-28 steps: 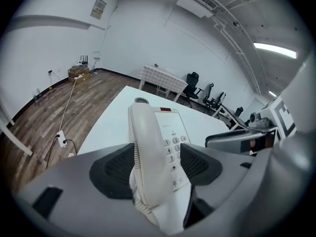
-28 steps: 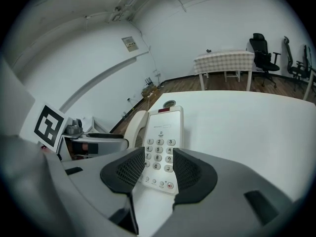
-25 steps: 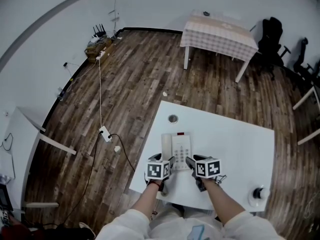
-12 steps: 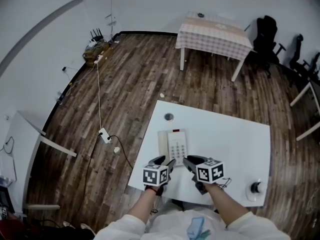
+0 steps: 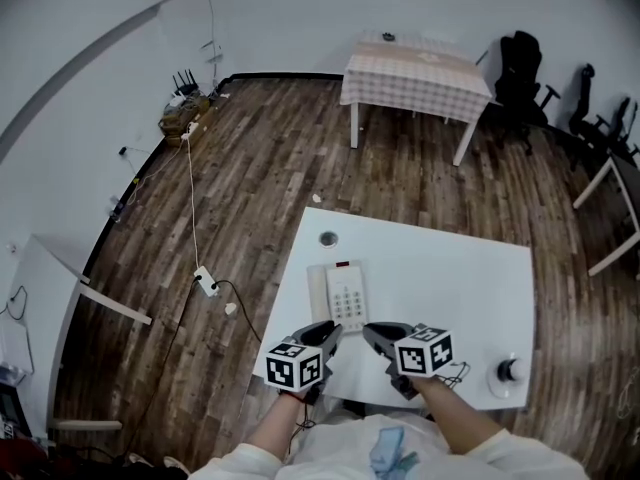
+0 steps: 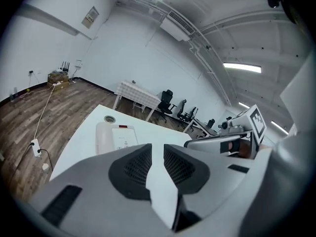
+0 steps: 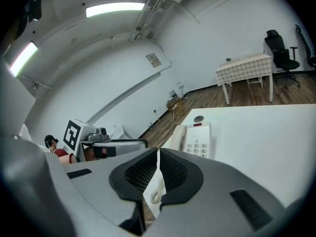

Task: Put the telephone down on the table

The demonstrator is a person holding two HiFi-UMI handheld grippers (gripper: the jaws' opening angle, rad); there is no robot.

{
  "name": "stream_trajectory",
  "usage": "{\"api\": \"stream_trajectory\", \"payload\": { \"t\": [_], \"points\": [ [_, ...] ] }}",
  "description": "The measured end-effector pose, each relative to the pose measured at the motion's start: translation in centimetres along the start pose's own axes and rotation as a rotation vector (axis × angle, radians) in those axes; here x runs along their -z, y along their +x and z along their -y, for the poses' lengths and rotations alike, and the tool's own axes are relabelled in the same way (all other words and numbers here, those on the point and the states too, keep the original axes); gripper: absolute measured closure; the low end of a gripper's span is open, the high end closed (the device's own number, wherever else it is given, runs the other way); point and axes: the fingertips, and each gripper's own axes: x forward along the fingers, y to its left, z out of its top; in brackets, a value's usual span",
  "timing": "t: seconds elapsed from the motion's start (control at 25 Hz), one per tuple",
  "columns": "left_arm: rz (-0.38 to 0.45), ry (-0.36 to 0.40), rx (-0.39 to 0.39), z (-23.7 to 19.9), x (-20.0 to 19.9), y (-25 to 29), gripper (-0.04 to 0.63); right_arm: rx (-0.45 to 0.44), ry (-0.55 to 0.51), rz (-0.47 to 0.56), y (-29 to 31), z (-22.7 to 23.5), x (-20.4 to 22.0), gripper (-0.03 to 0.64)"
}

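The telephone [image 5: 340, 295] lies on the counter [image 5: 460, 278] at 12 o'clock, so placement looks complete; my left tongs [image 5: 336, 329], slightly agape, and right tongs [image 5: 368, 330], practically closed, have just been closing empty.

No text readable — the wall sign [image 6: 90, 17] blurs.

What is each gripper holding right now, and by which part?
Nothing: the left gripper and right gripper have just been closing empty; the telephone rests on the table.
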Motion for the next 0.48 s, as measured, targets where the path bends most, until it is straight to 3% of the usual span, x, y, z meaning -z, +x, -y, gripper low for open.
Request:
{"api": "stream_trajectory", "payload": {
  "t": [0.2, 0.48],
  "points": [
    [0.041, -0.007, 0.096, 3.2, -0.5, -1.7, 0.575, -0.056, 0.003, -0.003, -1.8, -1.9, 0.4, 0.577],
    [0.063, -0.007, 0.152, 5.6, -0.6, -3.2, 0.581, -0.089, 0.024, 0.027, -4.0, -3.0, 0.5, 0.577]
  ]
}}
